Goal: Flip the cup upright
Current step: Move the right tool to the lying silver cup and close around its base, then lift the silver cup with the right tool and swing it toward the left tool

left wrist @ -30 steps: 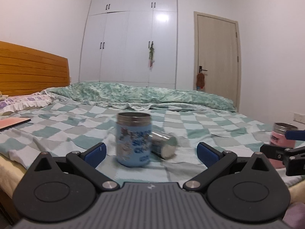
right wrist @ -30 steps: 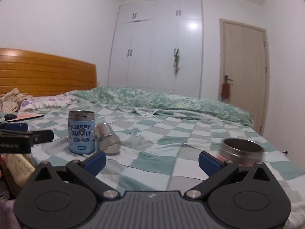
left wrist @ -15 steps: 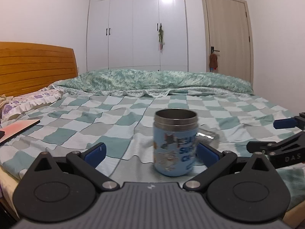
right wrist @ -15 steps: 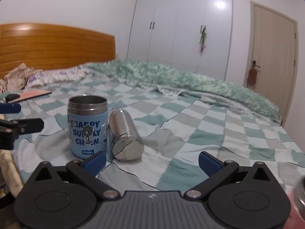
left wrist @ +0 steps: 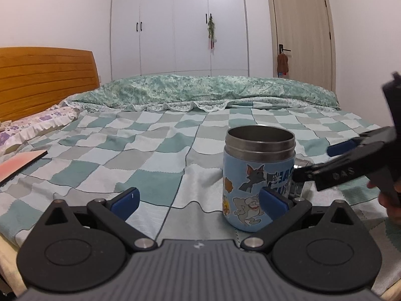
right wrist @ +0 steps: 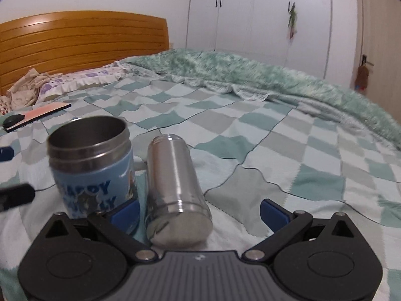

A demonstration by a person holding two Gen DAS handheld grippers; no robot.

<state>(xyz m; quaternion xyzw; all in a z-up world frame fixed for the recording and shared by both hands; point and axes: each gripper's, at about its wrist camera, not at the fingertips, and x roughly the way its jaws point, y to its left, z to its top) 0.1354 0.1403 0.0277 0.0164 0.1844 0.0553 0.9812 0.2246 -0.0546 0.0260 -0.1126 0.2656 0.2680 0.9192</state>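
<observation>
Steel cup [right wrist: 175, 190] lies on its side on the checked bedspread [right wrist: 288, 150], base toward the right gripper [right wrist: 199, 210] — long axis running to 12 o'clock, between wide-open, empty jaws. Blue cartoon cup [right wrist: 92, 165] stands at 10 o'clock. Left gripper [left wrist: 198, 200] — open, empty, farther.

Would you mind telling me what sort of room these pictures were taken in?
It is a bedroom: a bed with a green-and-white checked quilt and an orange wooden headboard fills the view, with tall white wardrobe doors on the far wall.
</observation>
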